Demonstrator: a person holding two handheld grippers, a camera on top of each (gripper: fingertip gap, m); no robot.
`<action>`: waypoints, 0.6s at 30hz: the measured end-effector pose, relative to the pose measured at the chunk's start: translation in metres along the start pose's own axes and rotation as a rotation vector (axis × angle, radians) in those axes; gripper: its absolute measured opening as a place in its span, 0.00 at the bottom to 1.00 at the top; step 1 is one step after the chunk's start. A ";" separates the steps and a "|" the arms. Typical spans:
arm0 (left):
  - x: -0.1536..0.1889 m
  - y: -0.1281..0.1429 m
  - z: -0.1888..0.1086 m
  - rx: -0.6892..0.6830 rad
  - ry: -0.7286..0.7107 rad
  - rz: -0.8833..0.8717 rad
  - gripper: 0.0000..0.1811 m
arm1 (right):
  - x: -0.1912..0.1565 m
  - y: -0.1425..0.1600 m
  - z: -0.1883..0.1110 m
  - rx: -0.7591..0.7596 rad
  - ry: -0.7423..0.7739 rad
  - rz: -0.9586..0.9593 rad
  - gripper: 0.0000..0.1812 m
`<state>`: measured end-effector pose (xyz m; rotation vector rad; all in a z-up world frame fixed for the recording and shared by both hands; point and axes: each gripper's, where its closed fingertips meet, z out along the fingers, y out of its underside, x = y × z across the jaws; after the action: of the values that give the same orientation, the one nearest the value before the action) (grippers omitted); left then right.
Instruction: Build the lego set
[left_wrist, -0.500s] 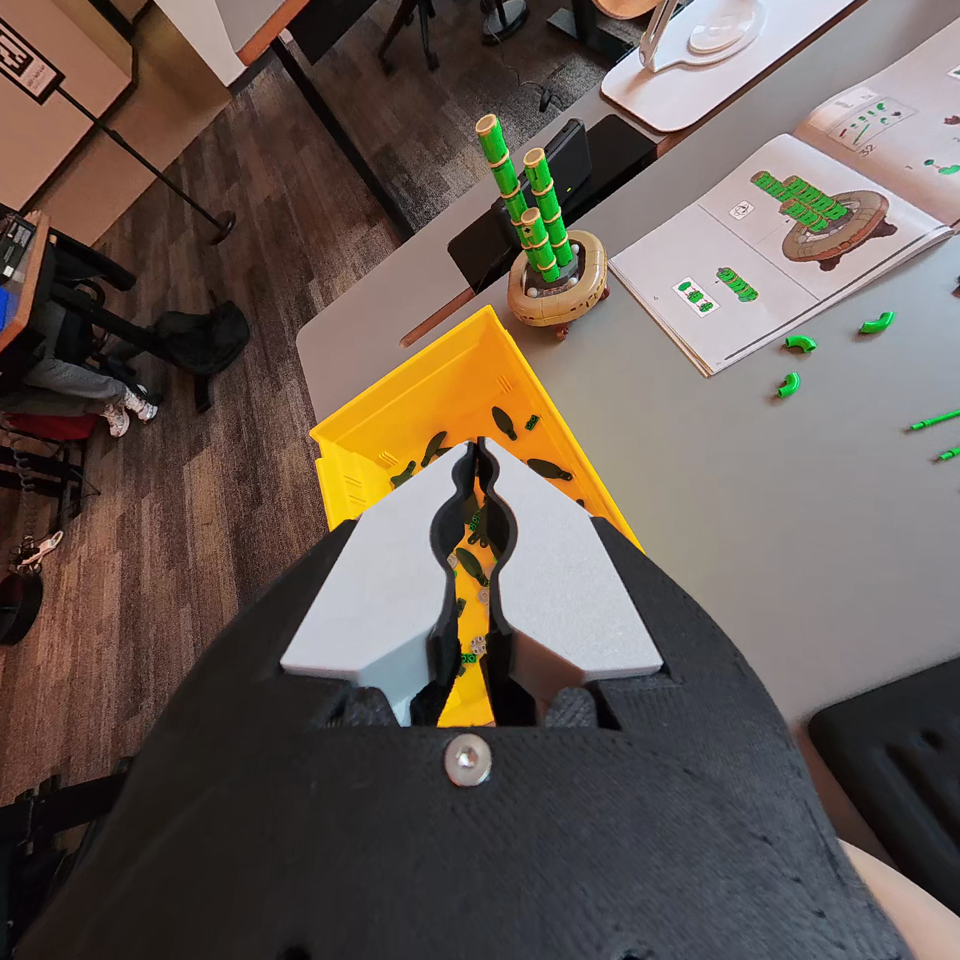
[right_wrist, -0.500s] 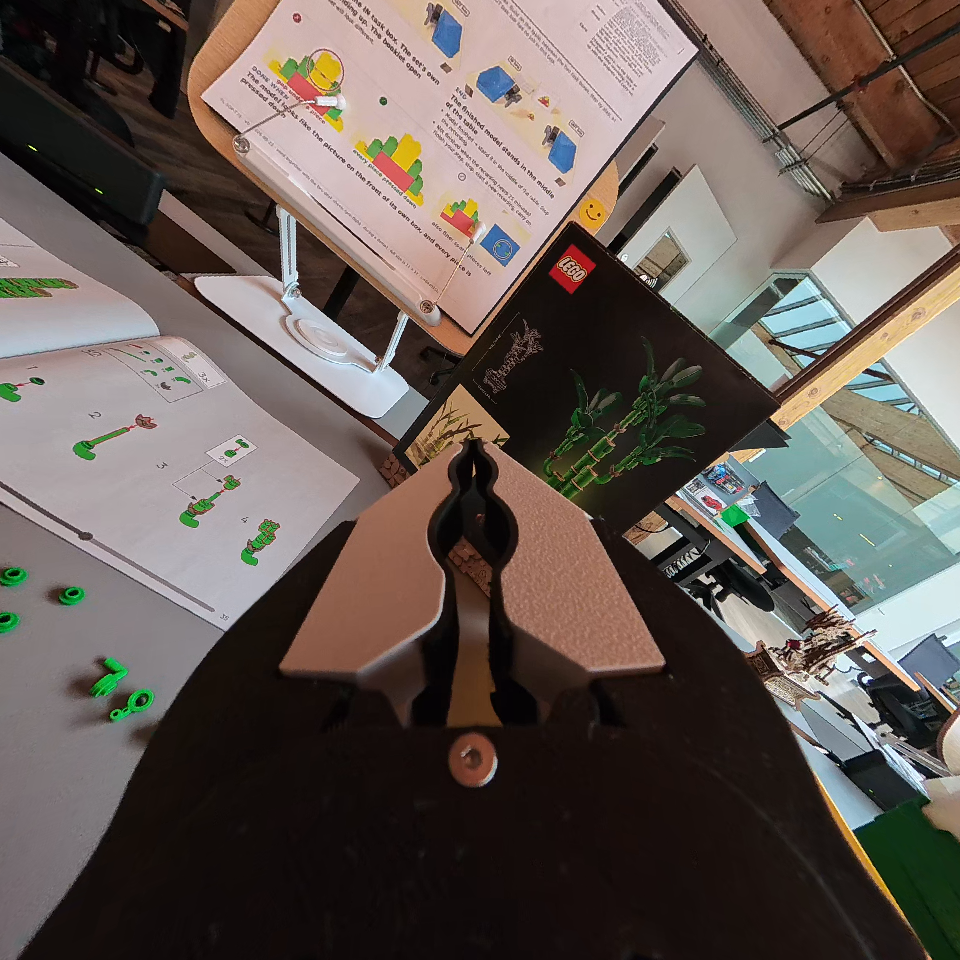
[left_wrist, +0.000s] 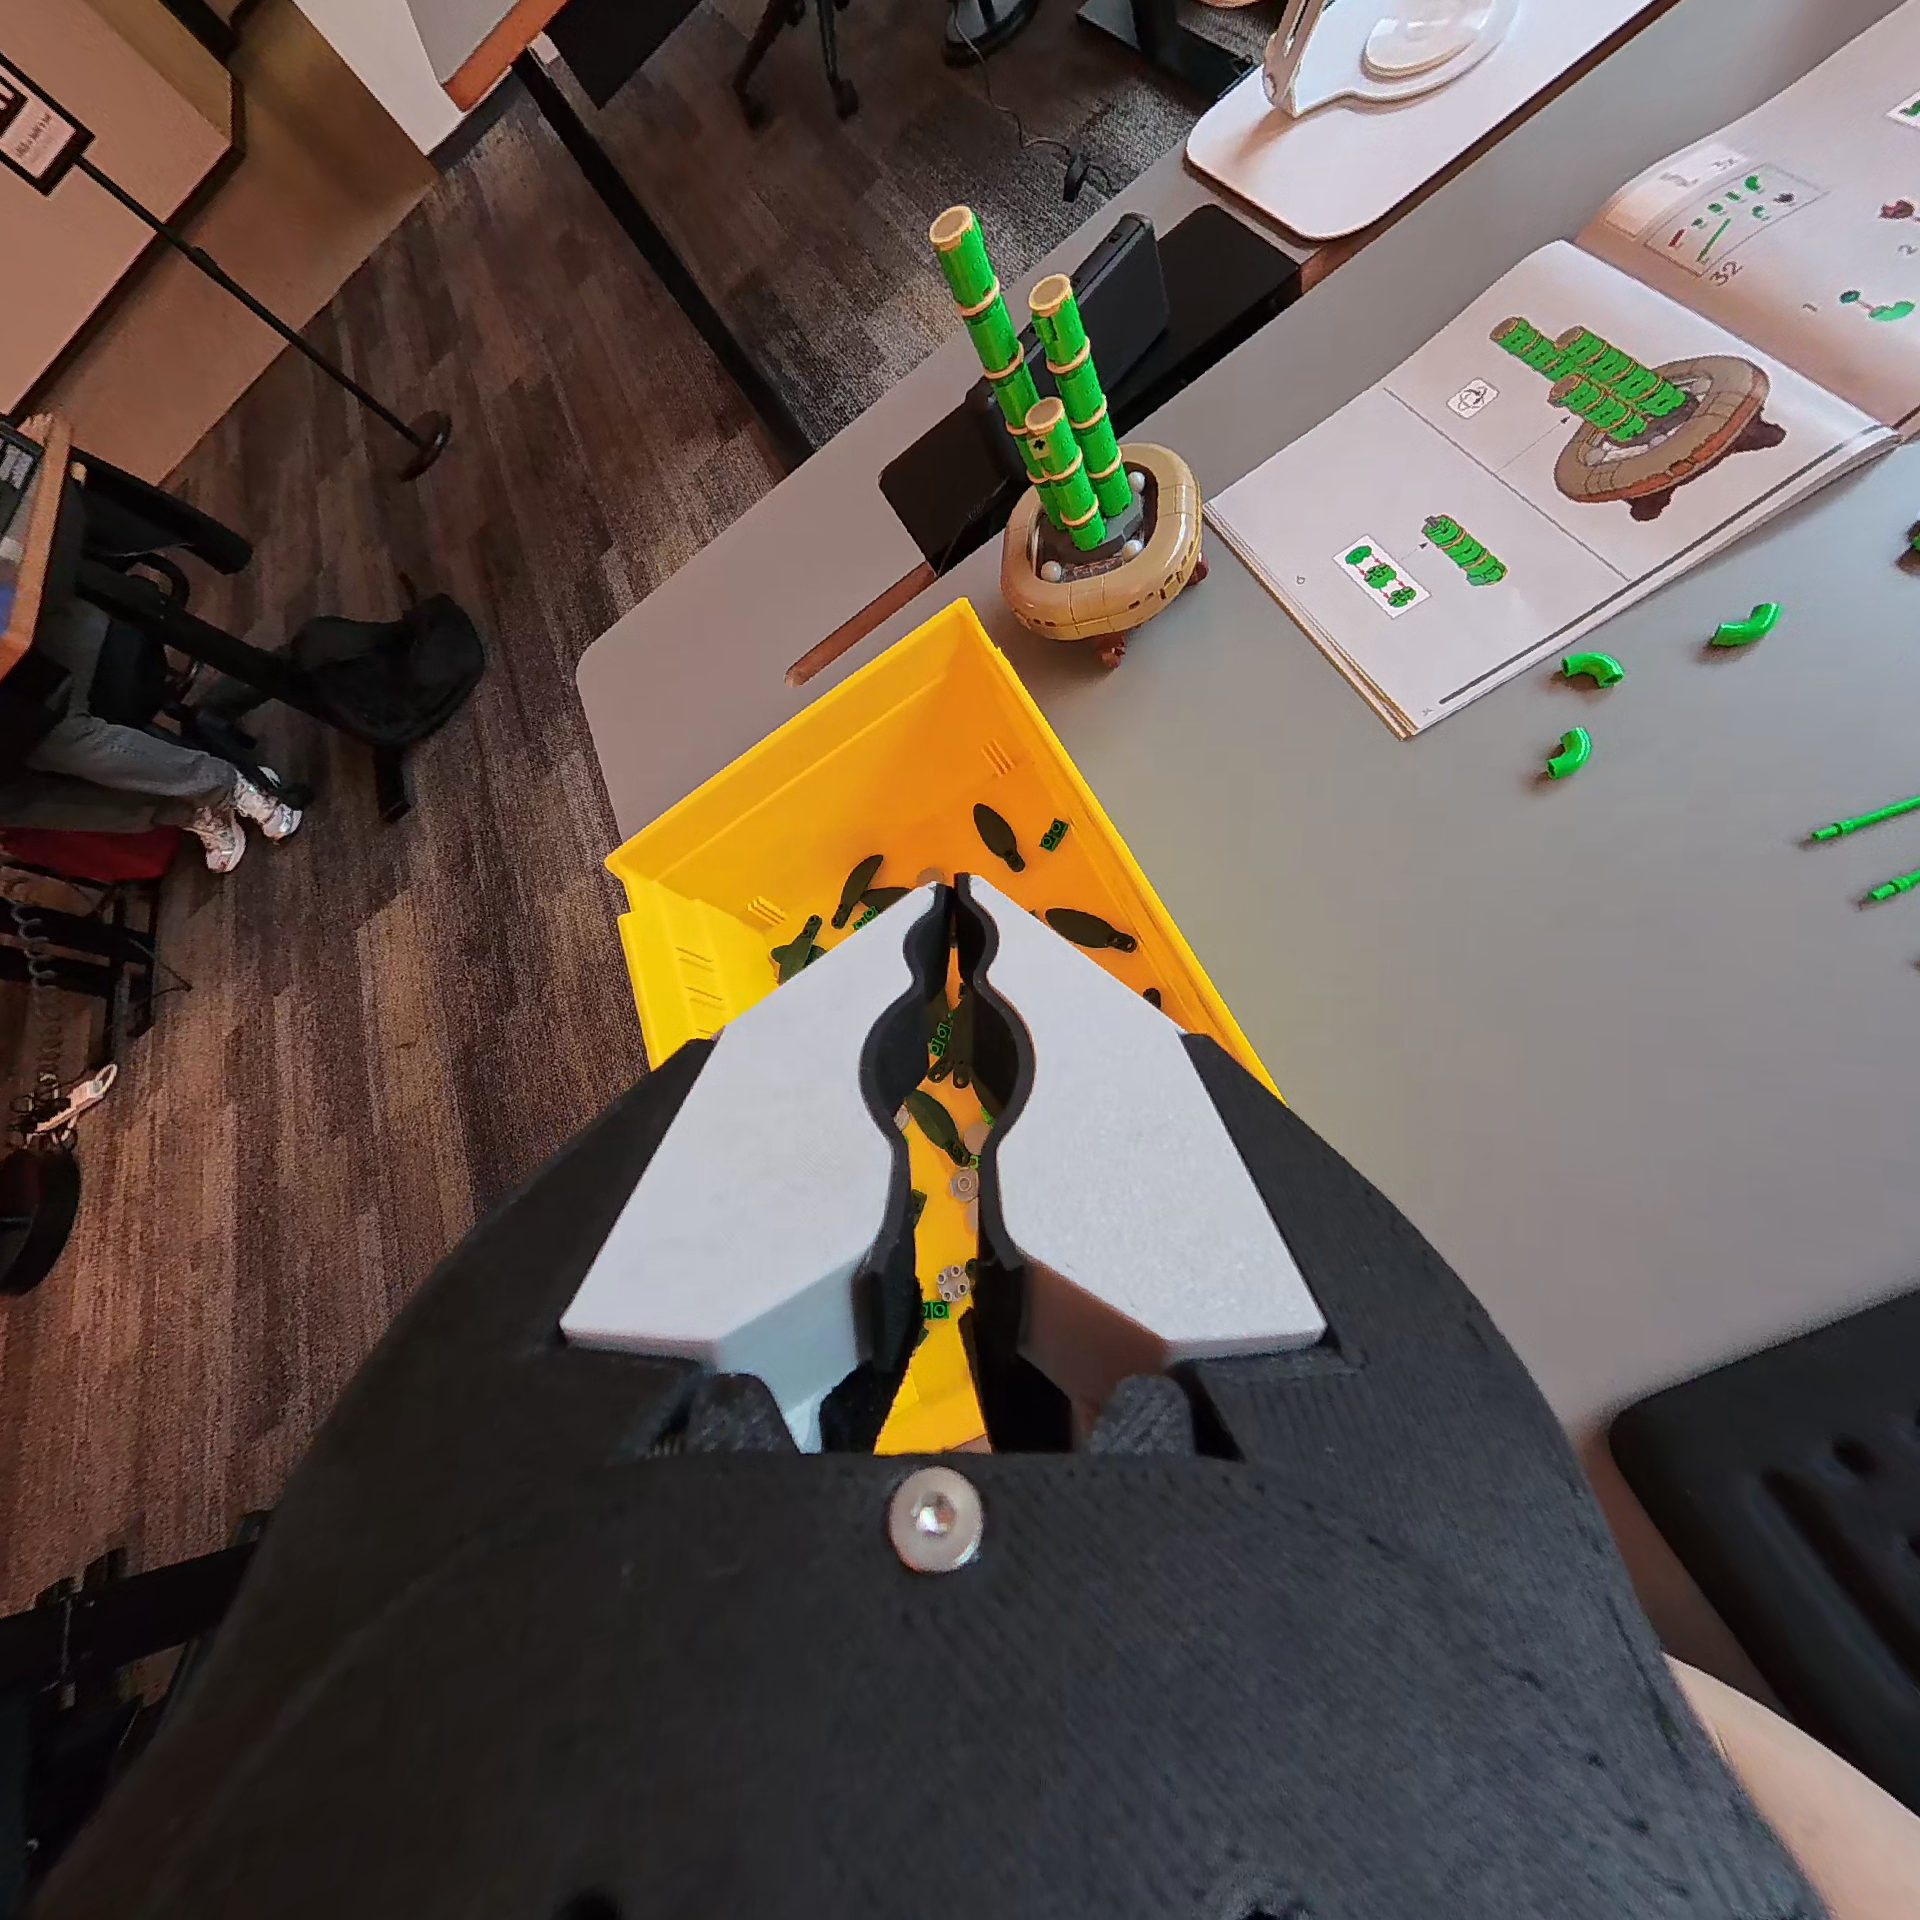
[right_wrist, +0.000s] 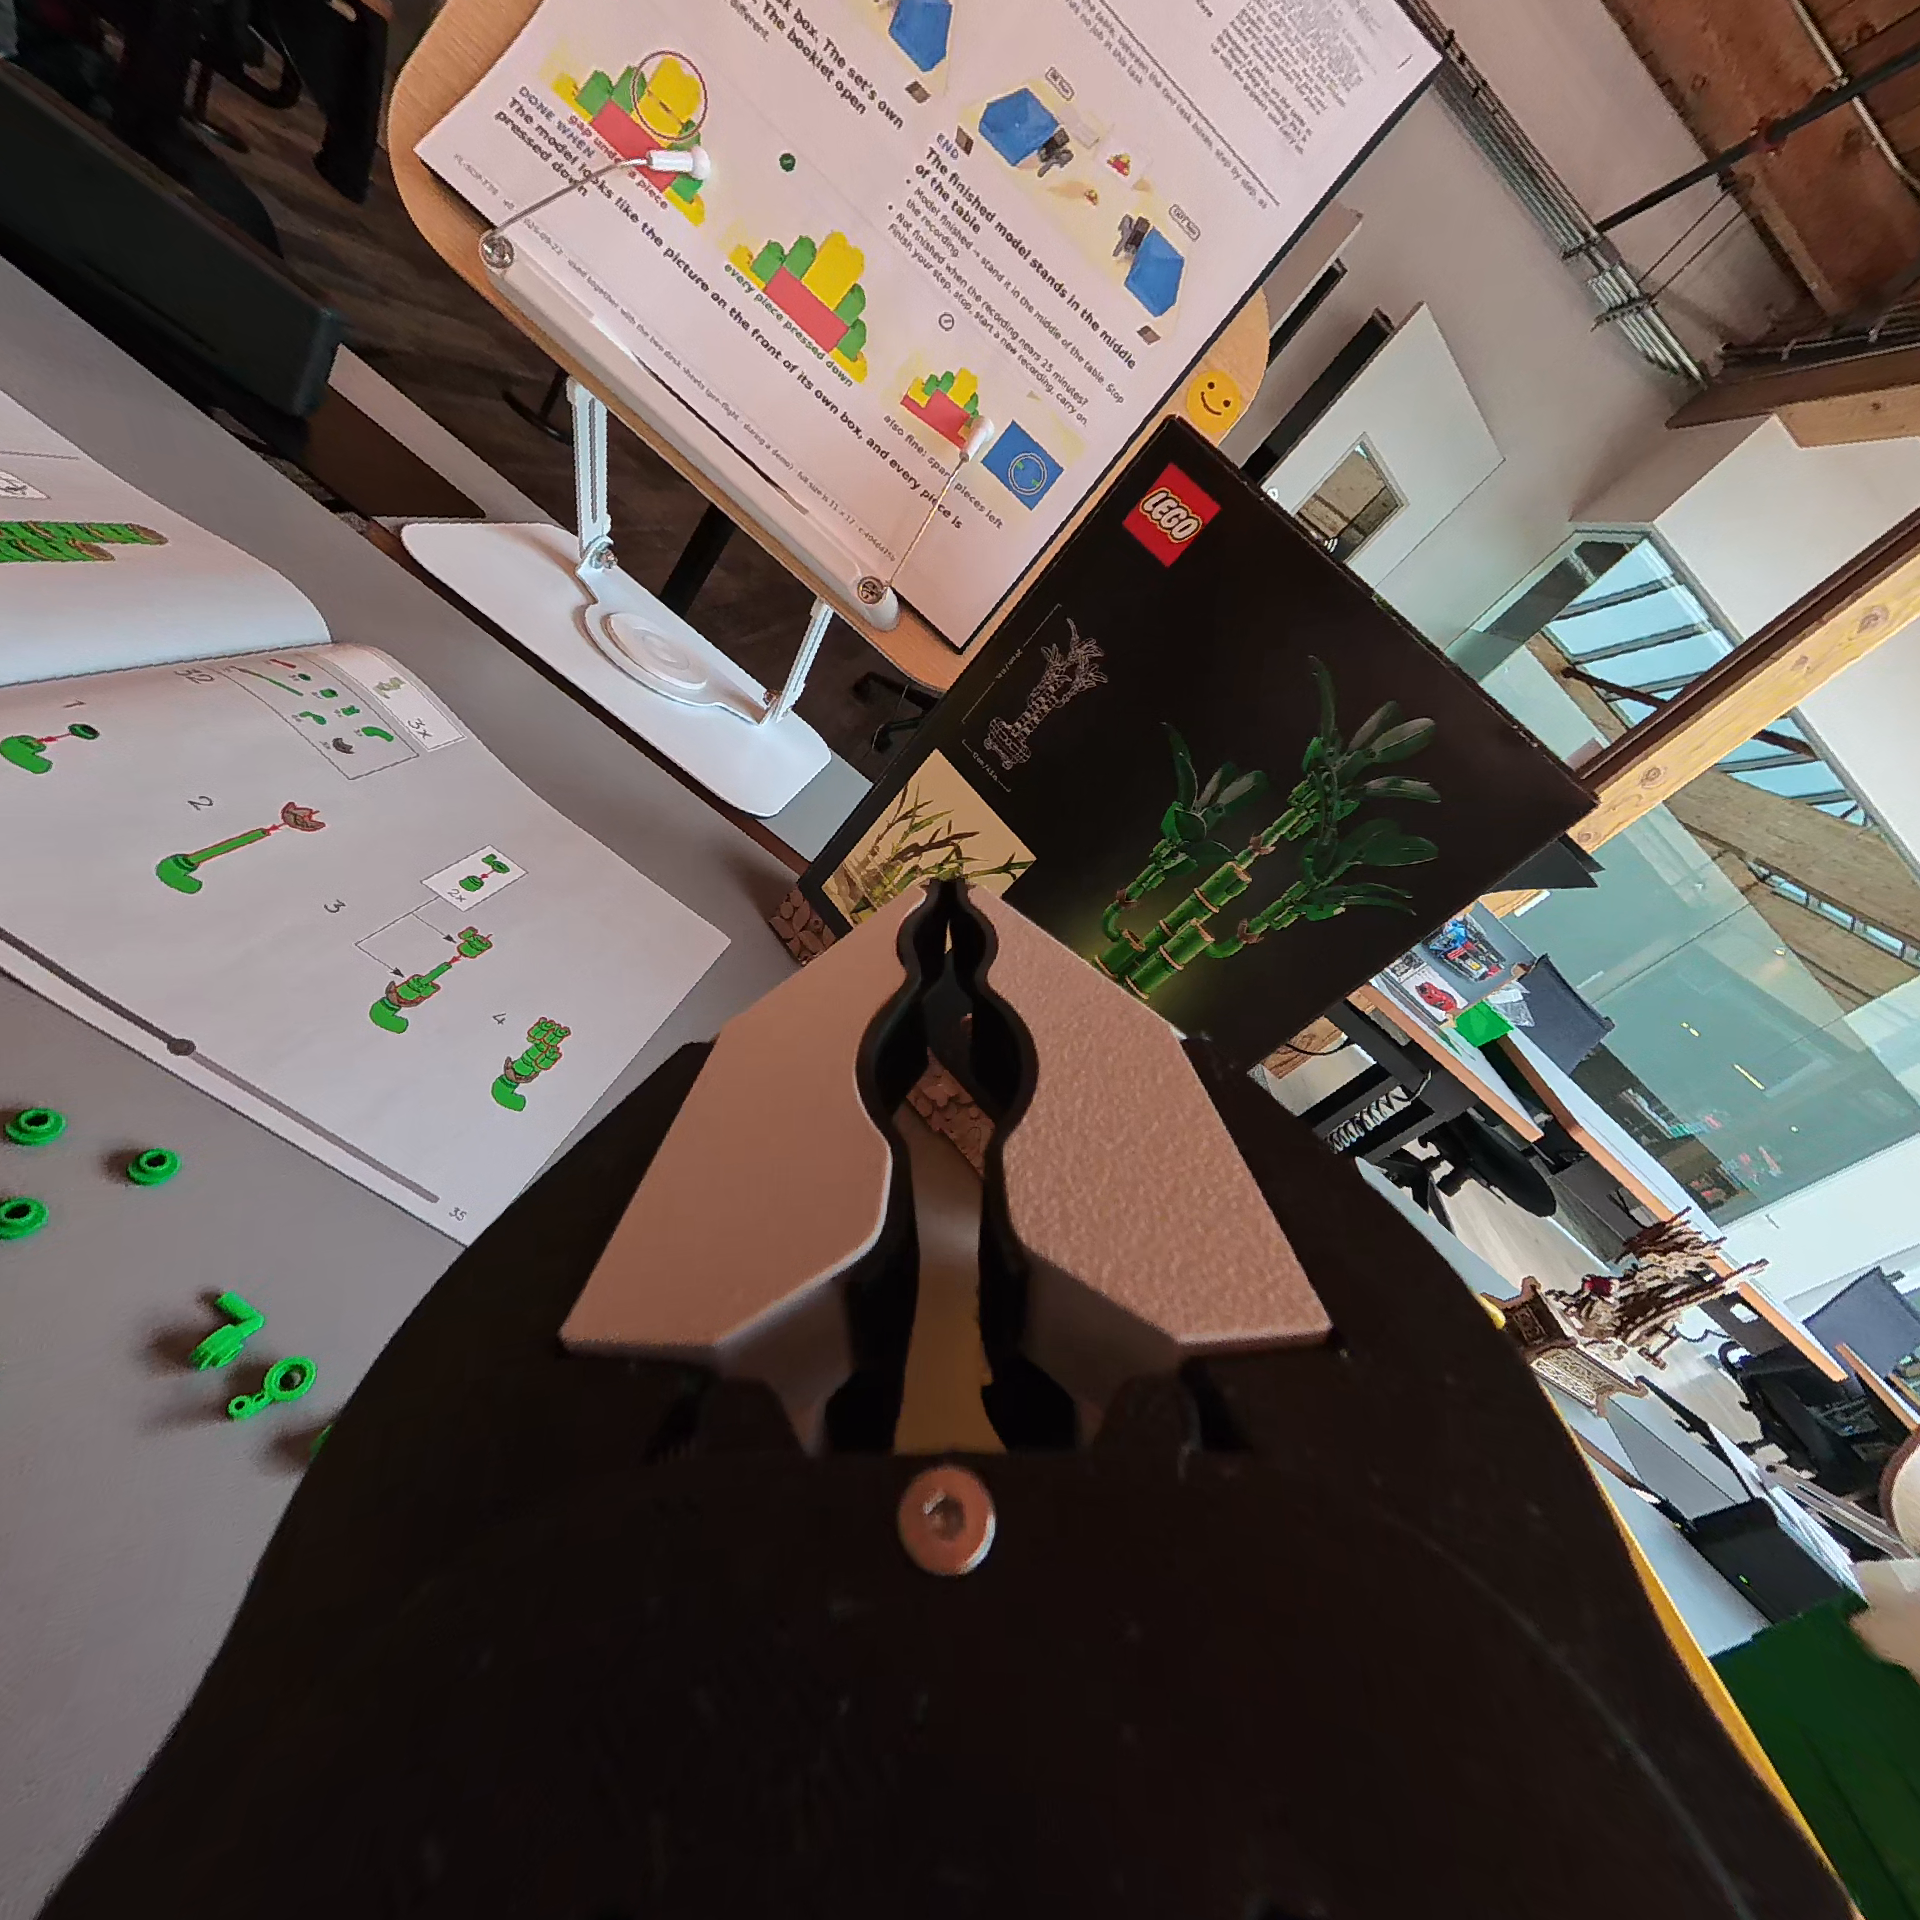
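Note:
In the left wrist view, my left gripper (left_wrist: 954, 888) is shut and empty, held above a yellow bin (left_wrist: 831, 769) of several dark green leaf pieces (left_wrist: 1086, 928). Beyond the bin stands the part-built model (left_wrist: 1081, 457): three green bamboo stalks in a tan pot. Curved green pieces (left_wrist: 1590, 668) and thin green rods (left_wrist: 1870, 821) lie on the grey table (left_wrist: 1455, 1039). In the right wrist view, my right gripper (right_wrist: 948, 894) is shut and empty, raised and pointing at the black set box (right_wrist: 1299, 727). Small green ring pieces (right_wrist: 151, 1166) and connectors (right_wrist: 272, 1387) lie at the left.
An open instruction booklet (left_wrist: 1538, 488) (right_wrist: 312, 883) lies on the table. A white stand (right_wrist: 665, 665) holds a printed instruction sheet (right_wrist: 883, 208) behind it. A black object (left_wrist: 1787, 1507) sits at the near right table edge. The floor drops off left of the bin. About 60 cm separates my left fingertips from my right. It is some 30 cm from my left tips to the part-built model (left_wrist: 1081, 457).

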<state>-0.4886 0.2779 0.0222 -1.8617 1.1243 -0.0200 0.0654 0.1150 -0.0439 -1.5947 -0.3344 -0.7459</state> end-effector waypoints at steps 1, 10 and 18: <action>0.000 0.000 0.000 -0.002 0.000 0.001 0.00 | 0.000 0.000 0.000 -0.001 -0.002 -0.001 0.00; 0.001 0.001 0.001 -0.007 0.003 0.006 0.00 | -0.002 0.002 0.001 -0.009 -0.010 -0.002 0.00; 0.003 -0.001 0.002 -0.007 0.007 0.014 0.00 | -0.035 0.009 0.010 -0.055 -0.178 0.025 0.00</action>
<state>-0.4854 0.2773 0.0201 -1.8618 1.1435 -0.0150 0.0471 0.1304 -0.0731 -1.7192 -0.4250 -0.5991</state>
